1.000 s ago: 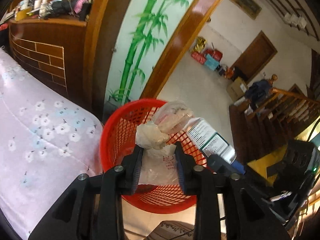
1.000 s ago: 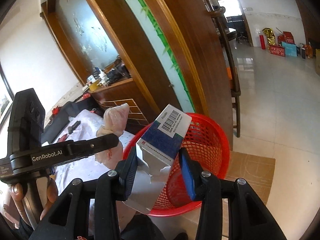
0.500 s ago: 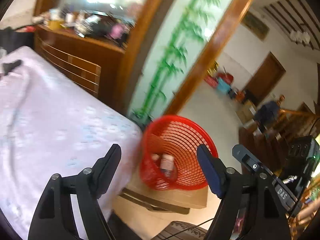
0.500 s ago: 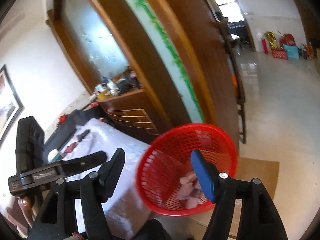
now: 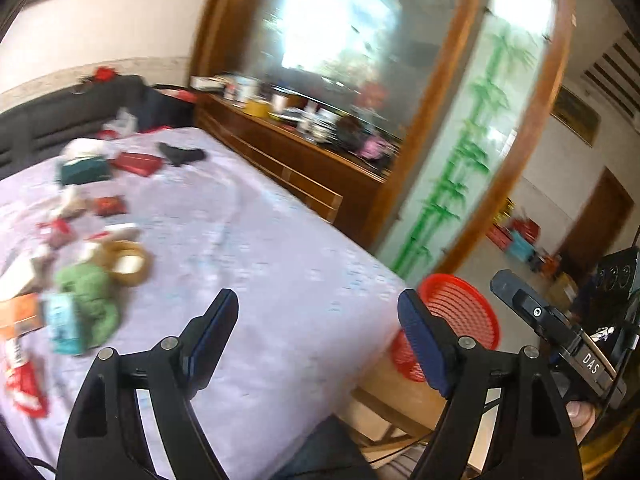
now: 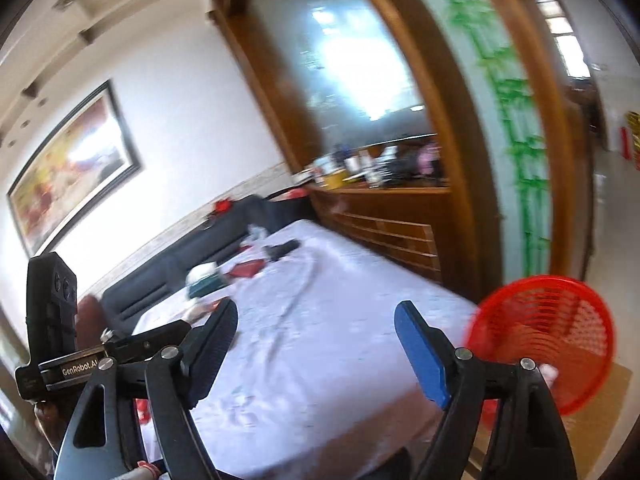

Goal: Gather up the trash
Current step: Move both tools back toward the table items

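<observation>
My left gripper [image 5: 316, 340] hangs over the pale floral table [image 5: 280, 280], its jaws opening wide with nothing between them. Scattered trash lies at the left of the table: a green crumpled wad [image 5: 90, 292], a tape roll [image 5: 128, 262], a teal box [image 5: 84, 170], red packets [image 5: 136, 164]. The red mesh basket [image 5: 460, 316] stands past the table's right corner. My right gripper [image 6: 316, 344] is also opening, empty, above the table [image 6: 340, 320]. The basket [image 6: 548, 332] is at its right, with some trash [image 6: 546, 372] low inside.
A dark sofa [image 5: 60, 120] runs along the far wall. A wooden cabinet [image 5: 304, 160] with clutter on top stands behind the table. A bamboo-painted panel [image 5: 452, 184] and a wooden arch frame the way to a tiled hall. A black remote [image 6: 282, 249] lies far on the table.
Both grippers let go of their loads, the bag and the boxes, over the basket and opened wide. Both then swung left and up, away from the basket toward the table.
</observation>
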Demonstrator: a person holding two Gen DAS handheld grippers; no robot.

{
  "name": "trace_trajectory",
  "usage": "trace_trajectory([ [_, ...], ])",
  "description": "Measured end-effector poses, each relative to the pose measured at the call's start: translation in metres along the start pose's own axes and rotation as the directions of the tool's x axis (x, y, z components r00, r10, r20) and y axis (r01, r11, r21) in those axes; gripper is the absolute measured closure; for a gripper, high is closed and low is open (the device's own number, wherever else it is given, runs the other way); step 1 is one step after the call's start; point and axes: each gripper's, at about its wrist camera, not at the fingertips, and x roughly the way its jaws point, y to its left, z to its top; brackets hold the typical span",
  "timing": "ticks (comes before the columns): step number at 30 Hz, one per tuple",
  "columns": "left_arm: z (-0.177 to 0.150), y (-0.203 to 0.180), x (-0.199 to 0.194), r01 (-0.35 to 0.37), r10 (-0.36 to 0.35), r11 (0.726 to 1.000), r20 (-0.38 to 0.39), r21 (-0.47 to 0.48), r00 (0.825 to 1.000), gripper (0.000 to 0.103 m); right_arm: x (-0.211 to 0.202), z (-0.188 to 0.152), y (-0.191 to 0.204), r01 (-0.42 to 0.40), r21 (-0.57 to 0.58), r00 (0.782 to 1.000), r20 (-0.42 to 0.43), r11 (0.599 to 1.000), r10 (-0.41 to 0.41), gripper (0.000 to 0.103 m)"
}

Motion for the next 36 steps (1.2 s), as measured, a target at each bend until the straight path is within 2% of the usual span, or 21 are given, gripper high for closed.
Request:
trace_trajectory([
  [7, -0.008, 0.069, -0.048, -0.128, 0.135, 0.986, 0.066, -0.108, 0.989, 0.022, 0.031, -0.015, 0.070, -0.124, -0.079, 0.991, -0.061, 0.989, 0.120, 0.017],
  [13, -0.016, 0.129, -0.087, -0.228, 0.255, 0.946, 0.095, -0.229, 0.962, 0.022, 0.057, -0.027, 0.112, -0.213, -0.129, 0.973, -0.122, 0.969, 0.197, 0.017],
  [18, -0.020, 0.161, -0.115, -0.276, 0.325, 0.911, 0.122, -0.306, 0.938, 0.022, 0.074, -0.032, 0.134, -0.267, -0.157, 0.957, -0.160, 0.951, 0.242, 0.017],
  [31, -0.023, 0.224, -0.157, -0.376, 0.463, 0.828, 0.129, -0.415, 0.877, 0.022, 0.115, -0.045, 0.170, -0.339, -0.160, 0.924, -0.241, 0.927, 0.296, 0.016],
  [36, -0.031, 0.243, -0.156, -0.380, 0.463, 0.811, 0.093, -0.444, 0.881, 0.022, 0.132, -0.048, 0.175, -0.351, -0.147, 0.913, -0.273, 0.925, 0.303, 0.016],
])
